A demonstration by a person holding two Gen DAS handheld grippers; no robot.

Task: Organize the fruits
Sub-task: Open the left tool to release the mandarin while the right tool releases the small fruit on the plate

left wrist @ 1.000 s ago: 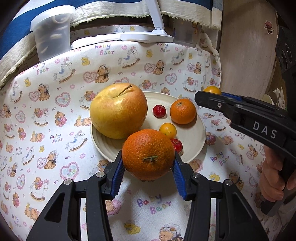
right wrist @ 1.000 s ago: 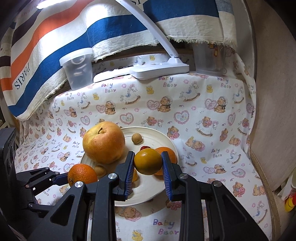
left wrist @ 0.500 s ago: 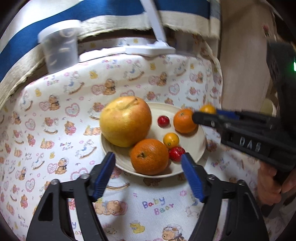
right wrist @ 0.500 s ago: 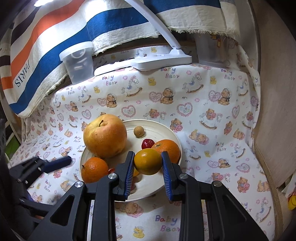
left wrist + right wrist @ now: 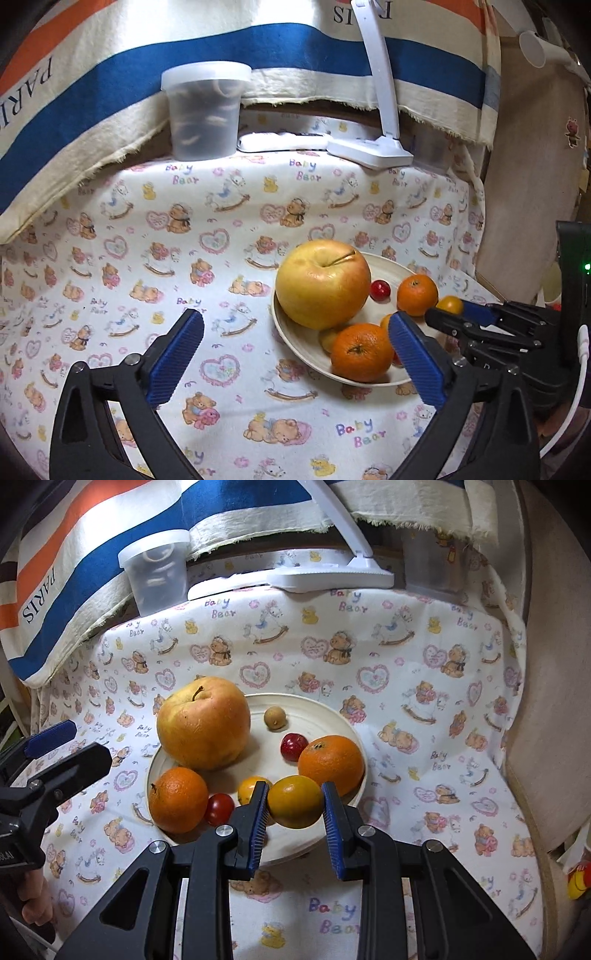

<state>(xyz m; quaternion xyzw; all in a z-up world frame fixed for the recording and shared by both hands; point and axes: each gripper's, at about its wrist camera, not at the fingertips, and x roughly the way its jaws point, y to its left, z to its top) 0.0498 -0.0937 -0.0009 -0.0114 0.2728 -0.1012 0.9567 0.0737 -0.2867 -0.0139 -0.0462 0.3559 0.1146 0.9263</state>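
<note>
A cream plate (image 5: pixel 317 716) holds a big yellow apple (image 5: pixel 203 723), two mandarins (image 5: pixel 179 799) (image 5: pixel 331 764), two red cherry tomatoes (image 5: pixel 293 746), a yellow tomato (image 5: pixel 249 788) and a small brown fruit (image 5: pixel 275 718). My right gripper (image 5: pixel 295 814) is shut on a yellow-orange tomato (image 5: pixel 294 801) above the plate's near rim. My left gripper (image 5: pixel 295 358) is open and empty, left of the plate (image 5: pixel 291 343); the near mandarin (image 5: pixel 361 352) sits by its right finger. The apple (image 5: pixel 323 282) also shows in the left wrist view.
A clear lidded tub (image 5: pixel 205 114) and a white desk lamp (image 5: pixel 371 149) stand at the back of the bear-print cloth. A striped cloth hangs behind. A beige panel (image 5: pixel 546 701) borders the right side.
My left gripper let go of the mandarin onto the plate, opened wide and drew back to the left. My right gripper kept its tomato over the plate's near rim.
</note>
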